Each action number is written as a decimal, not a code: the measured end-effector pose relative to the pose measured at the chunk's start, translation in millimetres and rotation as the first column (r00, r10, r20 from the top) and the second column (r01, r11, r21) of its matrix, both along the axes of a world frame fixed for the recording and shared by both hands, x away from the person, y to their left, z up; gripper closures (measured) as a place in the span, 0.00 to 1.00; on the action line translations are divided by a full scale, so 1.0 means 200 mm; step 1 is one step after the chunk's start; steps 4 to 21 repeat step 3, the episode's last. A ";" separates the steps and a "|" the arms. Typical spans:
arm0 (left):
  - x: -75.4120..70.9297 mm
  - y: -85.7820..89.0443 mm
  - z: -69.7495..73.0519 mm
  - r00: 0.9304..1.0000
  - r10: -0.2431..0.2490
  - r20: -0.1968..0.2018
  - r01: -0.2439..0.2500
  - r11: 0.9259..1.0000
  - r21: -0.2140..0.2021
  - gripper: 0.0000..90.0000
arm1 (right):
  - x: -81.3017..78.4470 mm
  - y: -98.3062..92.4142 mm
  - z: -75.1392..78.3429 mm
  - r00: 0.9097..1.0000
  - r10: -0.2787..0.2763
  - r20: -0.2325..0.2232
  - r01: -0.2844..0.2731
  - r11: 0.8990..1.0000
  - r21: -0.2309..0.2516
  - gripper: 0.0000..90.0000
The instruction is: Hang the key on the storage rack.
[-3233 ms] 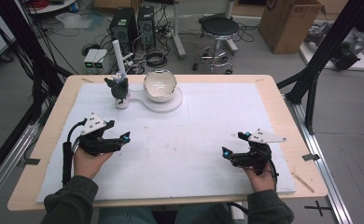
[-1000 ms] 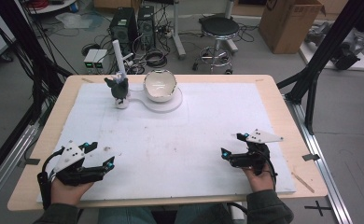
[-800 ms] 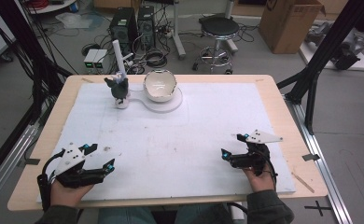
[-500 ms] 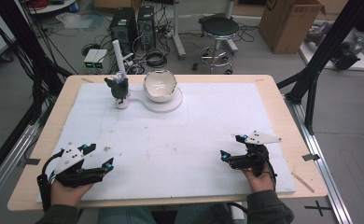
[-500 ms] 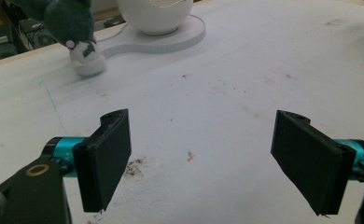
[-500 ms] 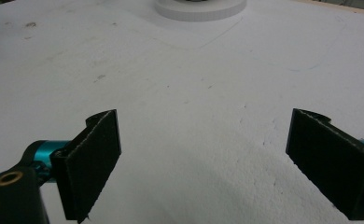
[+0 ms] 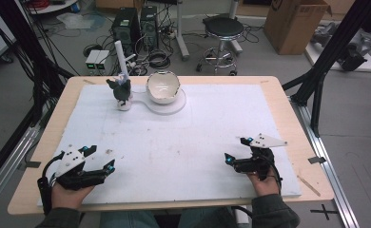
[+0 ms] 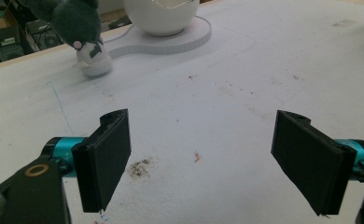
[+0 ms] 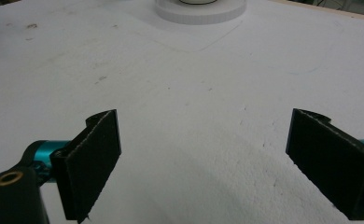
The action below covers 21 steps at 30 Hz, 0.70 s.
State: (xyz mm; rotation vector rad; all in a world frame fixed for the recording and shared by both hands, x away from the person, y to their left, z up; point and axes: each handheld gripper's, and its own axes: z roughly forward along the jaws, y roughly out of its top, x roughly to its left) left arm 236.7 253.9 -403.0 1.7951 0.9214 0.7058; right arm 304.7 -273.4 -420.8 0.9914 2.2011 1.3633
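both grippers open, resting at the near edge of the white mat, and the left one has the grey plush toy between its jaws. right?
Not quite. The left gripper is open but holds nothing: the left gripper view shows bare white mat between its jaws. The grey plush toy stands at the far side, beside the white bowl, as the high view shows. The right gripper is open and near the front edge, as you said.

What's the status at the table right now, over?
Left gripper open, empty, near edge. Right gripper open, empty. Grey plush toy and eggshell bowl untouched at far side. Path clear.
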 end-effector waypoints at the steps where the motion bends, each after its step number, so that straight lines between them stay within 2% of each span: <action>1: 0.00 0.00 0.00 1.000 0.000 -0.001 0.000 1.000 0.001 0.23 | 0.00 0.00 0.00 1.000 0.001 0.004 -0.001 1.000 0.001 0.11; 21: 0.00 0.00 0.00 1.000 -0.002 -0.002 0.002 1.000 -0.001 0.23 | 0.00 0.00 0.00 1.000 -0.001 0.004 0.001 1.000 -0.001 0.11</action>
